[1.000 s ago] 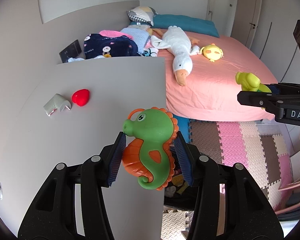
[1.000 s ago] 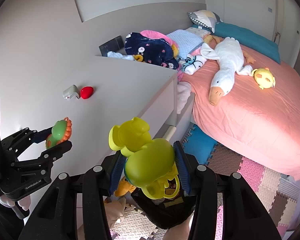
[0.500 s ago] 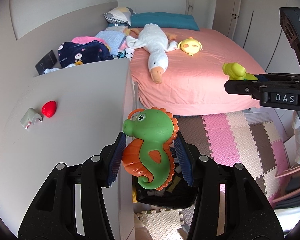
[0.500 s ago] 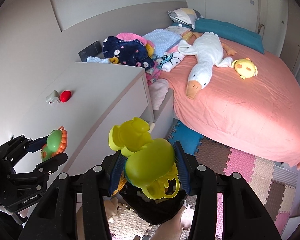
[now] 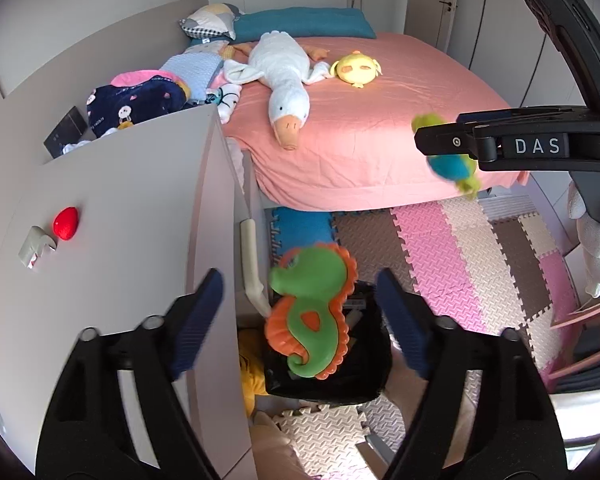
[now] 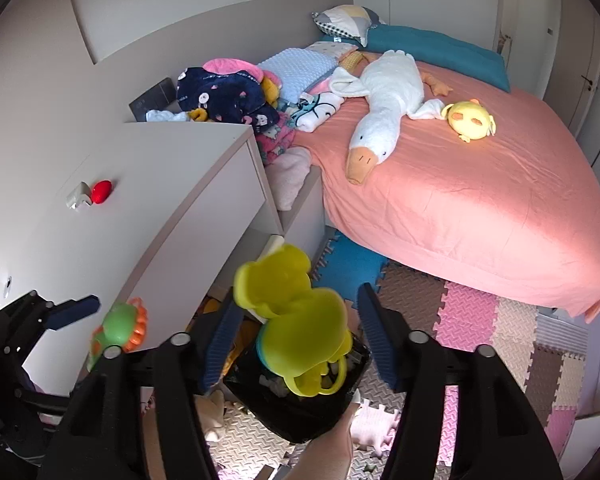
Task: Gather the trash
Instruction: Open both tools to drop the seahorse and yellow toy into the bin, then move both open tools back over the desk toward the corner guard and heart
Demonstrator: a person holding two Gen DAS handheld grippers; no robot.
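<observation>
Both tongs have just been opening and nothing is gripped now: left tongs (image 5: 300, 312) spread wide, the green-and-orange seahorse toy (image 5: 310, 312) loose between the pads, touching neither as far as I can see; right tongs (image 6: 296, 340) also released, the yellow-green duck toy (image 6: 296, 316) free in the gap, though its left side sits so close to the left pad I can't rule out contact. Both toys hang over the black bin bag (image 6: 300, 412) on the foam floor mat (image 5: 460, 256), wedged beside the white counter (image 5: 120, 220). Risks, my read: the bag mouth is small and slumped, and the two drops land almost together, so the toys could knock each other and one bounces out onto the mat. The seahorse is toward the counter side of the opening, so it could clip the rim or the beige handle (image 5: 252, 264) and fall into the gap by the counter, where a yellow item already lies. The duck's hoop at the bottom could snag a pad if it's touching and swing the toy off line. The bag looks part full, so a rebound is plausible. The red heart (image 5: 65, 223) and grey clip (image 5: 36, 244) sit on the counter, uncollected.
</observation>
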